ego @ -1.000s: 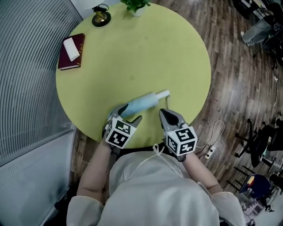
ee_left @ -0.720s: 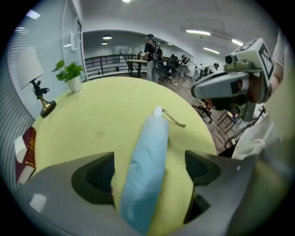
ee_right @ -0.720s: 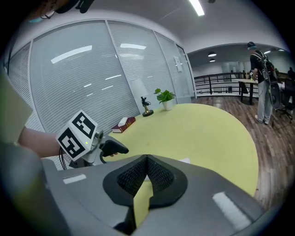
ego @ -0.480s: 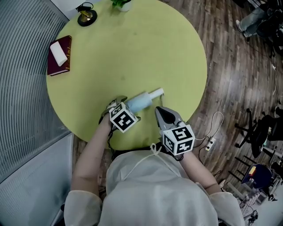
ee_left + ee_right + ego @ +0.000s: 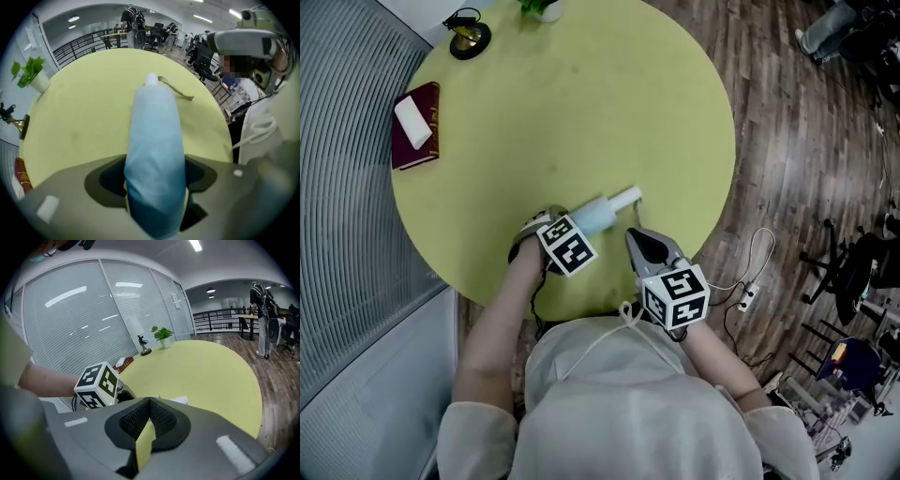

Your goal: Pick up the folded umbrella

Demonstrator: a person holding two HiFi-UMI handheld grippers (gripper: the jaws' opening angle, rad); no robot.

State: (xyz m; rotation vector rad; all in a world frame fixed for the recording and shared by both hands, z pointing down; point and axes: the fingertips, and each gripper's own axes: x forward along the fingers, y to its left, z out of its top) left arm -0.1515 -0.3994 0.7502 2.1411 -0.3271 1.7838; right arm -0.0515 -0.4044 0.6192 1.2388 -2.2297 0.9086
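Yellow table (image 5: 628, 112) | folded umbrella (image 5: 605, 212) pale blue, white-ended | left claw (image 5: 154, 197) closing on it | right claw (image 5: 149, 404) together

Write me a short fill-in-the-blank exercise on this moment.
1. The folded umbrella sits between the jaws of the ____ gripper.
2. The right gripper is shut and holds ____.
3. A white object lies on top of a dark red ____.
Missing words: left (the jaws of the left gripper are closing on the umbrella); nothing; book.
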